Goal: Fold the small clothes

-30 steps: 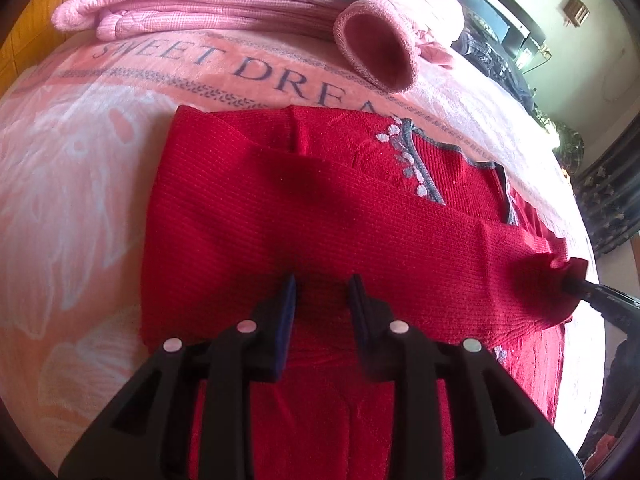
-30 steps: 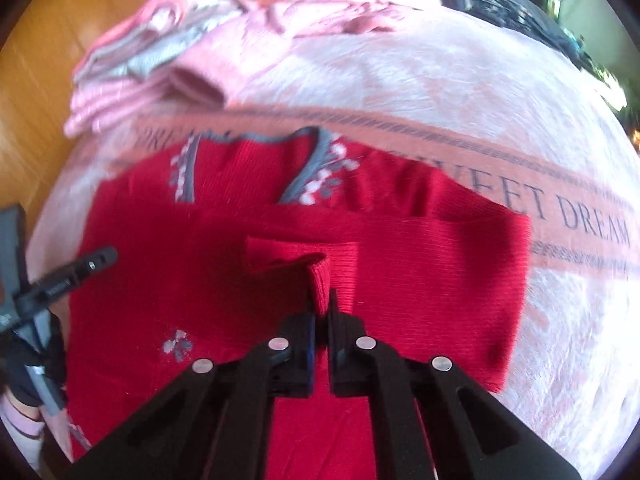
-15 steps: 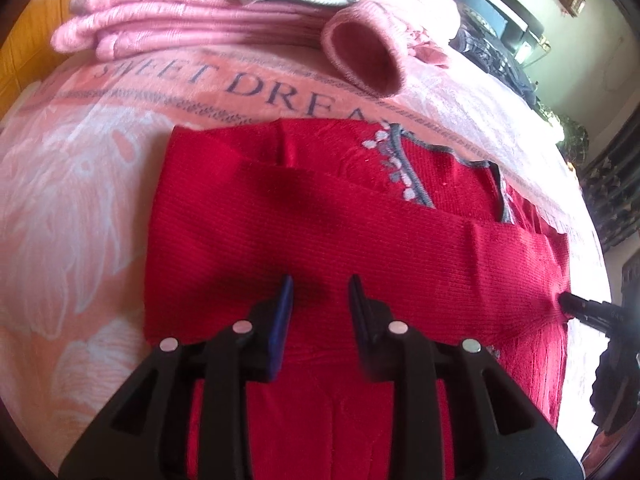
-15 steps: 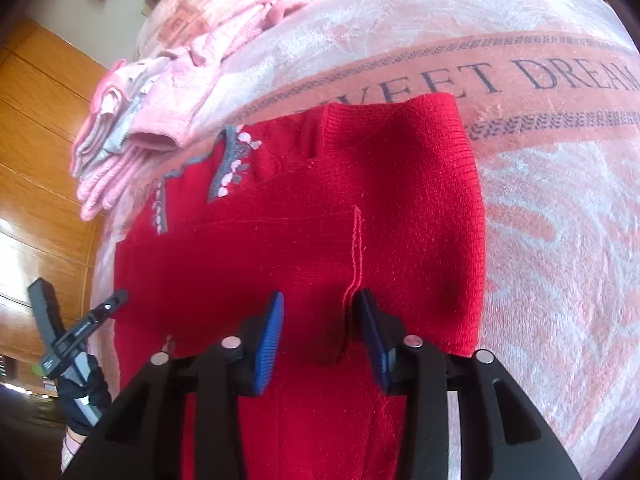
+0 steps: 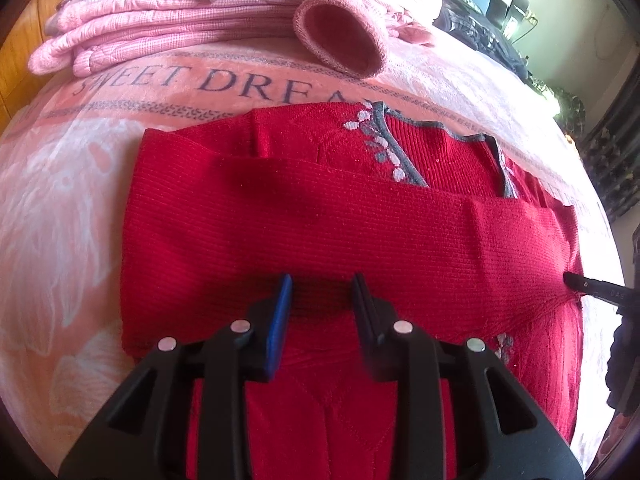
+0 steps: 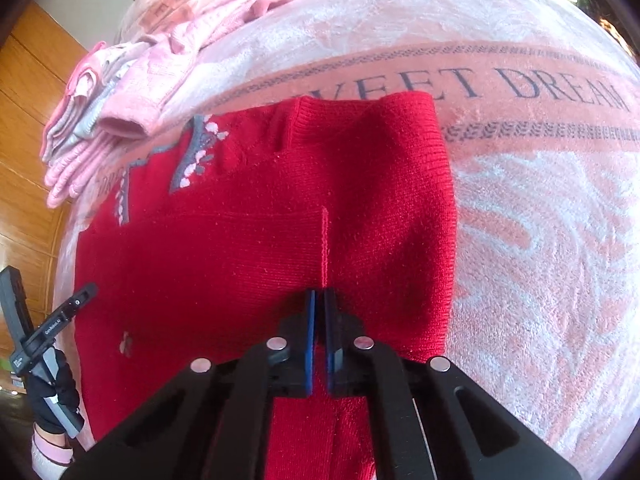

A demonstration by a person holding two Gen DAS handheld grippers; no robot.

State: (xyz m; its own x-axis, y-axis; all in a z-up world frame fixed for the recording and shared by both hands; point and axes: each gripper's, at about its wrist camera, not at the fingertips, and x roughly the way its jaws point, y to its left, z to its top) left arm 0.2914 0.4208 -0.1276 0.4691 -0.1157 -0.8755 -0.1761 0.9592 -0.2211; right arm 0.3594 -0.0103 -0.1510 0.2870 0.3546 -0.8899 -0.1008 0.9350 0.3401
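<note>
A red knit sweater (image 5: 320, 220) (image 6: 240, 260) with grey neckline trim lies flat on the pink blanket (image 5: 60, 200). One sleeve is folded across its chest. My left gripper (image 5: 322, 298) hovers open just above the folded sleeve, with nothing between its fingers. It also shows at the left edge of the right wrist view as the left gripper (image 6: 76, 304), held by a gloved hand (image 6: 52, 400). My right gripper (image 6: 319, 304) is shut on a thin raised ridge of the red knit near the sleeve's end. Its tip, the right gripper (image 5: 580, 284), touches the sweater's right edge, where the fabric puckers.
A pile of folded pink and grey clothes (image 5: 180, 12) (image 6: 120, 92) sits behind the sweater, with a pink cuff (image 5: 340, 36) hanging toward it. The "SWEET DREAM" blanket (image 6: 540, 240) spreads to the sides. Wooden panelling (image 6: 28, 100) and dark furniture (image 5: 600, 152) border the bed.
The right gripper let go of the sleeve cuff, stood open half a second ago, and has now closed on a ridge of red fabric. The left gripper stayed open, barely moving.
</note>
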